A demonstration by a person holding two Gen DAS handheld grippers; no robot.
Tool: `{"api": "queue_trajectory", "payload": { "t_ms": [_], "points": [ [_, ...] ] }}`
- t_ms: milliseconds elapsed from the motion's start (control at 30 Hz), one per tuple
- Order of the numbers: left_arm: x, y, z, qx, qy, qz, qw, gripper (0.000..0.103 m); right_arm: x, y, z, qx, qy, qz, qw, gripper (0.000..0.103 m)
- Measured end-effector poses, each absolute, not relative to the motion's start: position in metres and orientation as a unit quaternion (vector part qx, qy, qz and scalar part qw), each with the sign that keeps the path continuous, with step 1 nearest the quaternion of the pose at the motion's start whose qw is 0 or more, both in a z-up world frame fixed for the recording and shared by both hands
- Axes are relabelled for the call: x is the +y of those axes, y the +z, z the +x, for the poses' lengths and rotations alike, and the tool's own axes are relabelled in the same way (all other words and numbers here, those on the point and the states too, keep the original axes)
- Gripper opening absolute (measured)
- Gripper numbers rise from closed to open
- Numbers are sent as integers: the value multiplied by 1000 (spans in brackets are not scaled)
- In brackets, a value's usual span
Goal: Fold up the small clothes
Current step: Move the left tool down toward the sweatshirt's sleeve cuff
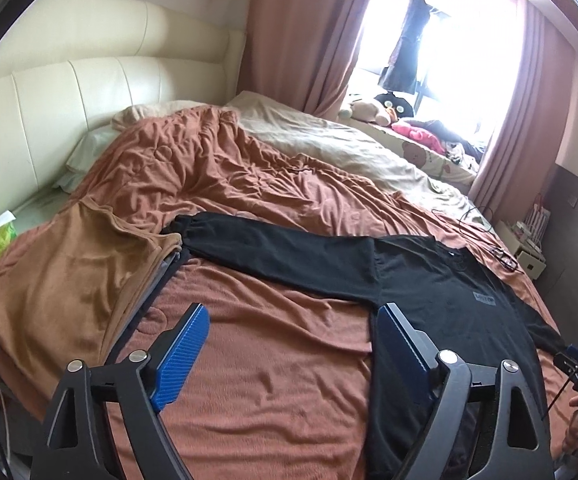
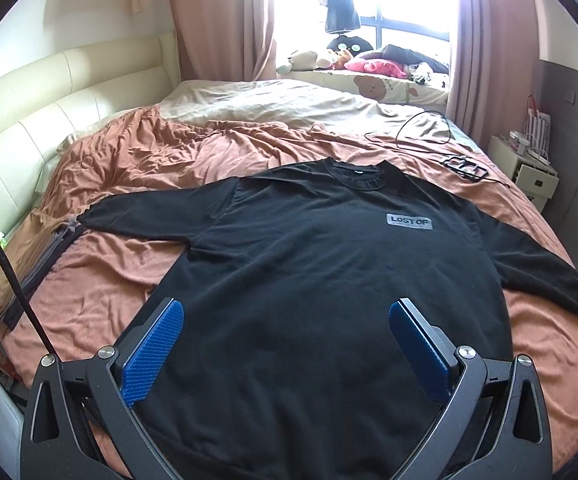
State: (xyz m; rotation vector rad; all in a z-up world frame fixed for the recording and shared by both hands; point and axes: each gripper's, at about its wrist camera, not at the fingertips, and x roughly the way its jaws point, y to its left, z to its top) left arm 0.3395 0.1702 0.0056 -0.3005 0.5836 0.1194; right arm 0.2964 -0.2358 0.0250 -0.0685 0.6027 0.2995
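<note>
A black long-sleeved sweatshirt [image 2: 329, 264] with a grey "LOST OF" patch lies flat, front up, on the rust-coloured blanket [image 2: 129, 264]; both sleeves are spread out. My right gripper [image 2: 285, 320] hovers open over its lower body, blue pads wide apart with nothing between them. In the left wrist view the sweatshirt [image 1: 449, 292] lies to the right, its left sleeve [image 1: 273, 248] reaching toward a stack of folded clothes. My left gripper [image 1: 293, 320] is open above the blanket beside the sweatshirt's left side, its right finger over the black cloth, gripping nothing.
A stack of folded clothes topped by a tan garment [image 1: 69, 280] sits at the bed's left. Cream headboard [image 1: 89, 92] behind. A cable and black frame [image 2: 465, 168] lie near the collar. Plush toys [image 2: 345, 56] line the window sill. A white nightstand [image 2: 529, 168] stands right.
</note>
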Motion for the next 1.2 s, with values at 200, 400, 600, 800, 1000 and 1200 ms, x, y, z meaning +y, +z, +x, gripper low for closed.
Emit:
{"api": "queue_trajectory", "payload": {
  "t_ms": [200, 400, 600, 800, 1000, 1200],
  "points": [
    [189, -7, 394, 317, 66, -154, 934, 71, -231, 20, 331, 306, 168, -23, 937, 99],
    [205, -21, 443, 346, 72, -171, 920, 64, -226, 15, 367, 319, 175, -23, 931, 83],
    [219, -38, 487, 370, 95, -179, 906, 59, -215, 4, 406, 336, 196, -16, 921, 74],
    [232, -65, 530, 402, 119, -181, 889, 52, -204, -5, 440, 344, 217, -17, 914, 70],
    [240, -98, 570, 437, 139, -179, 870, 49, -189, -20, 474, 357, 230, -25, 905, 57],
    [248, -136, 601, 469, 165, -173, 850, 47, -177, -35, 501, 372, 238, -24, 897, 50]
  ]
}}
